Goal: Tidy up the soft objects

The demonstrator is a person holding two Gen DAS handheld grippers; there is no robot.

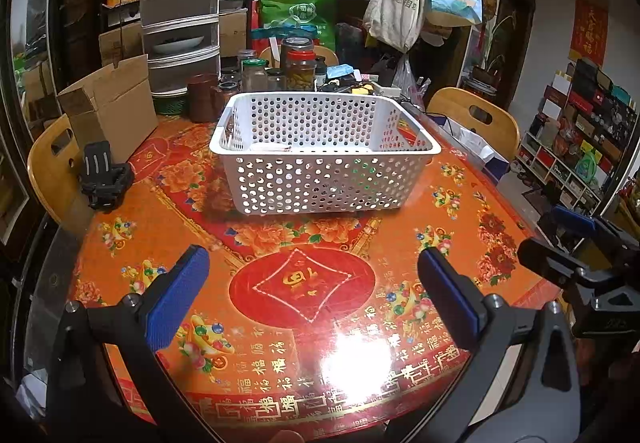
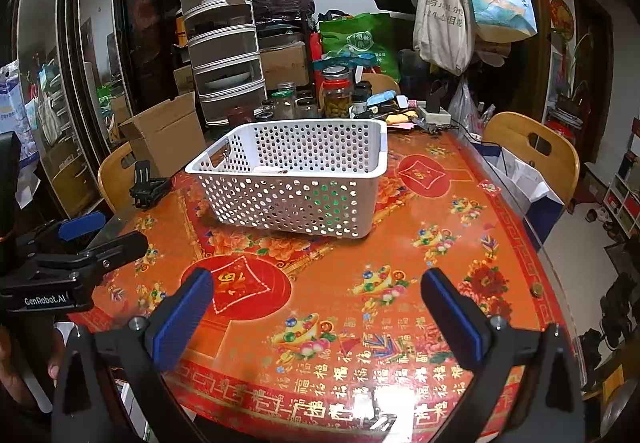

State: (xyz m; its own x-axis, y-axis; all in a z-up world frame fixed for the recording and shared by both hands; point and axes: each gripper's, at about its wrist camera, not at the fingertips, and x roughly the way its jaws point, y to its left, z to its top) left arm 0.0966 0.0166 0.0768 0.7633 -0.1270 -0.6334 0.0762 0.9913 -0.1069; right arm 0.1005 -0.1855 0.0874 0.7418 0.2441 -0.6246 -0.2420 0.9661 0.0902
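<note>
On the red-orange patterned tabletop (image 1: 280, 243), white perforated basket (image 1: 324, 155) sits mid-table w/ flat pale items inside, partly hidden. Left gripper (image 1: 312, 295) and right gripper (image 2: 316, 315) both spread wide, nothing held, above table near its front edge. Black clip-like gadget (image 1: 104, 175) left of basket, beside cardboard box (image 1: 112, 111).

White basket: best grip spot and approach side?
Grip the white basket by its near long rim, coming from above: the top is open, the rim is a thin lip the jaws can straddle, and it faces both open grippers. The perforated walls flare, so side pinches would likely slip.
</note>
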